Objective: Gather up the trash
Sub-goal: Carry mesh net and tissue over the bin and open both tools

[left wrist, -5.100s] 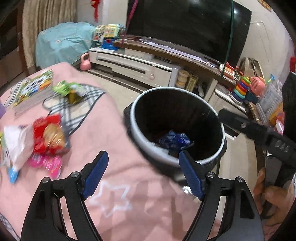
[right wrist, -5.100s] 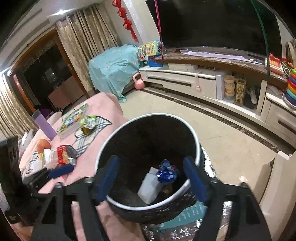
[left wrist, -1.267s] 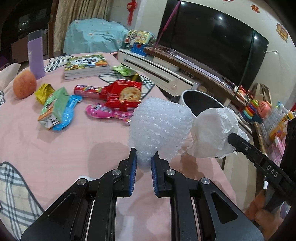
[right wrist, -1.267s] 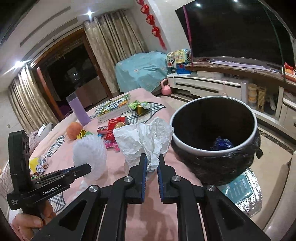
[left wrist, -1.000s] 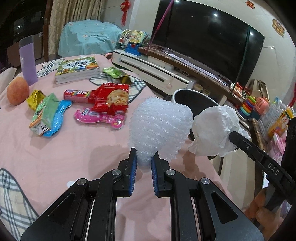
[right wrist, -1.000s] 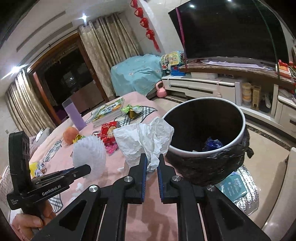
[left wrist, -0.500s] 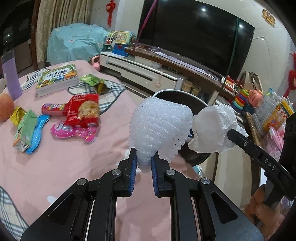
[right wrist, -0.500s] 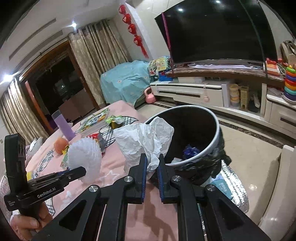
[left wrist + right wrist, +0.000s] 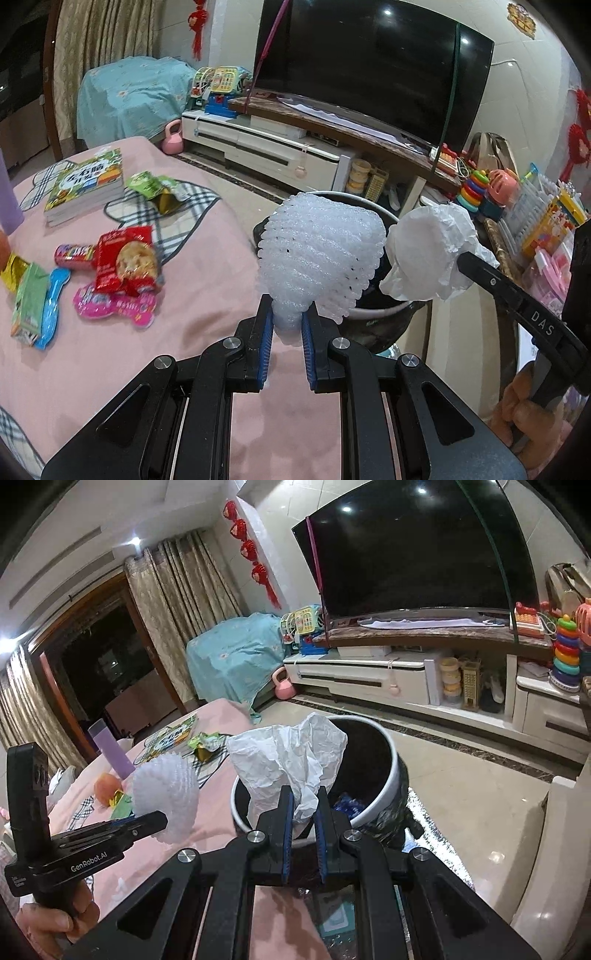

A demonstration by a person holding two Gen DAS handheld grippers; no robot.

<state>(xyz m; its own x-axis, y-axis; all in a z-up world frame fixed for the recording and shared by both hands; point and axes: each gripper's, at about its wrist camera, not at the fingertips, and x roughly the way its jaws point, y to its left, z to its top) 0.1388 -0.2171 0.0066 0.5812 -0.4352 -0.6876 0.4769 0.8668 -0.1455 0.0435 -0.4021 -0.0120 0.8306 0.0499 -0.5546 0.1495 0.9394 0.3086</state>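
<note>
My left gripper (image 9: 287, 322) is shut on a white foam fruit net (image 9: 319, 258) and holds it up in front of the black trash bin (image 9: 384, 317) at the table's edge. My right gripper (image 9: 303, 812) is shut on a crumpled white tissue (image 9: 291, 757) and holds it over the bin's near rim (image 9: 391, 794). The bin holds a blue wrapper (image 9: 349, 805). The tissue also shows in the left wrist view (image 9: 430, 254), and the foam net in the right wrist view (image 9: 166, 794).
The pink tablecloth (image 9: 110, 354) carries a red cookie packet (image 9: 127, 258), a pink wrapper (image 9: 110, 302), a green packet (image 9: 155, 184), a book (image 9: 86, 184), a green carton (image 9: 29, 302) and an orange fruit (image 9: 105, 784). A TV stand (image 9: 406, 675) lines the far wall.
Both grippers have carried the foam net and the tissue to the right, from over the table toward the bin. The bin now sits close under both.
</note>
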